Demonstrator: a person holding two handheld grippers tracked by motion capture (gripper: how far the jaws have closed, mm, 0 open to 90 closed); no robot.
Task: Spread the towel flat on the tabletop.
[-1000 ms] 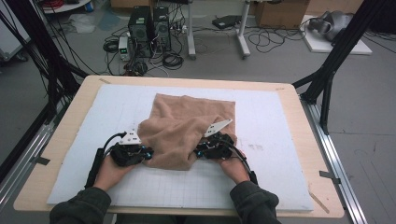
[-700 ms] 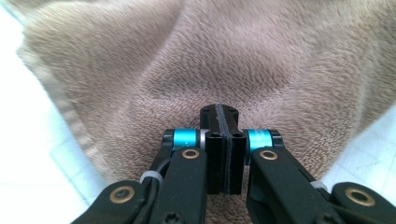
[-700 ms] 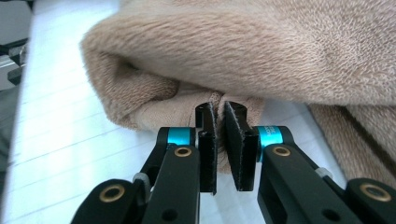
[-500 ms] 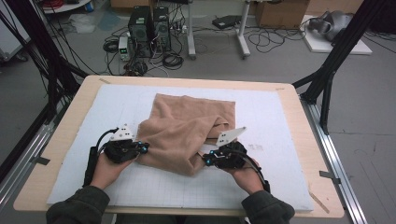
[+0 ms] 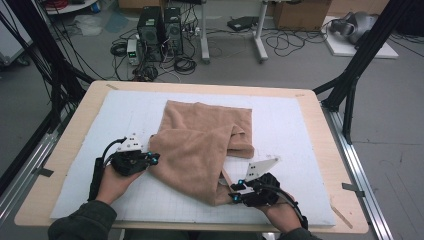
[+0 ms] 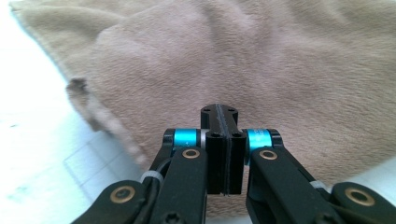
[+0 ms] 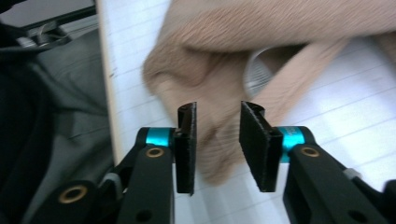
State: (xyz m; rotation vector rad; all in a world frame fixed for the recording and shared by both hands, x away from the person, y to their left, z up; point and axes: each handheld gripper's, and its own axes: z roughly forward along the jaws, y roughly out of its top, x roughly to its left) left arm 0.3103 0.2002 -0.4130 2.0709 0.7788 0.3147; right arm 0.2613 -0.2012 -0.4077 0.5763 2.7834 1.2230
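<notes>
The left gripper (image 5: 150, 159) has its fingers pressed together at the tan towel's (image 5: 200, 145) left edge, nothing visibly between them. The right gripper (image 5: 234, 192), at the towel's near corner, has just been opening; its fingers (image 7: 187, 140) stand spread, the cloth loose between them.

Tan towel (image 5: 202, 145), loosely folded, mid-mat

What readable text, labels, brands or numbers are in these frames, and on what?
None can be read.
Tan towel: no tag or print in sight.
White grid mat: ruled lines, no numbers legible.
Computer towers on the floor: any markings too small to read.
Cardboard box: no legible print.
</notes>
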